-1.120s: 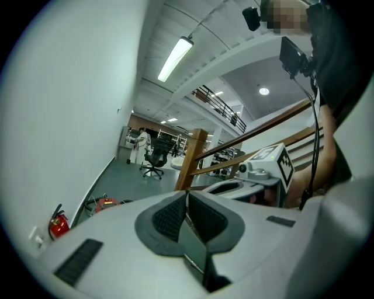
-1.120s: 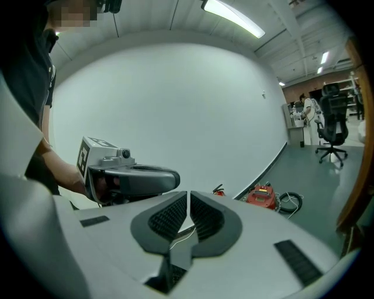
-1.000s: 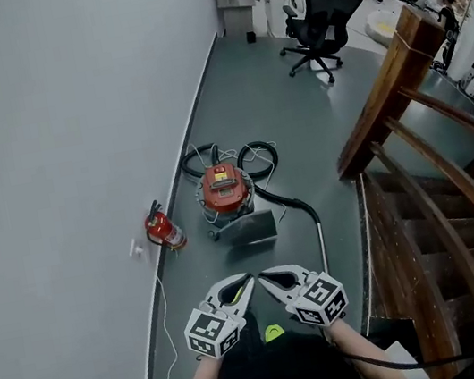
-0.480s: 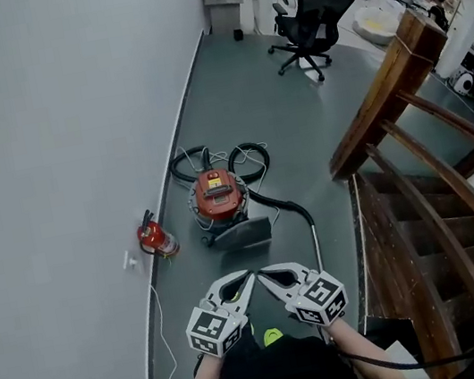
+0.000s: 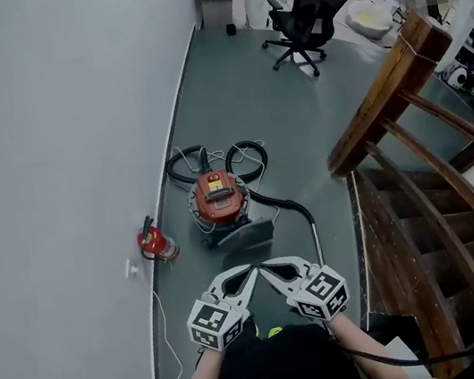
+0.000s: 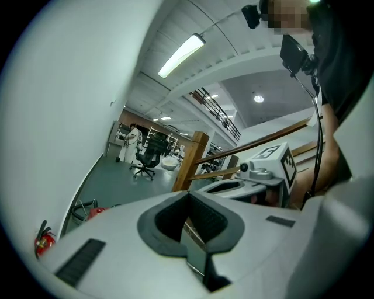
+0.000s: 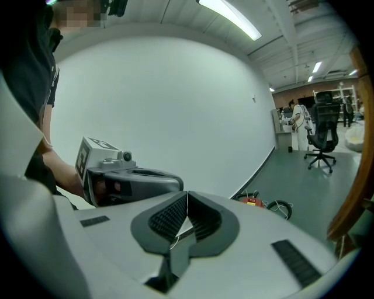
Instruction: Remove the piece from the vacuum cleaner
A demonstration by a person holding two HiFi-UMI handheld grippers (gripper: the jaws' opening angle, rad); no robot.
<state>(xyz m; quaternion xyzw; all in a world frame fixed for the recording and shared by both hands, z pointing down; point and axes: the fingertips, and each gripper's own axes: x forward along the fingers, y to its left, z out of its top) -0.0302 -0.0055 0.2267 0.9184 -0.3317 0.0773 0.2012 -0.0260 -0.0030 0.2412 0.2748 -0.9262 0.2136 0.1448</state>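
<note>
Sitting on grey floor: red-topped vacuum cleaner with looped black hose.

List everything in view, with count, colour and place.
vacuum cleaner: one, red top, near the wall
hose: one, black, looped behind the vacuum cleaner and trailing to its right
fire extinguisher: one, red, against the wall
office chair: one, black, far end of the room
stair railing: one, brown wood, right side
left gripper: one, grey, shut, empty, bottom centre
right gripper: one, grey, shut, empty, beside the left gripper
</note>
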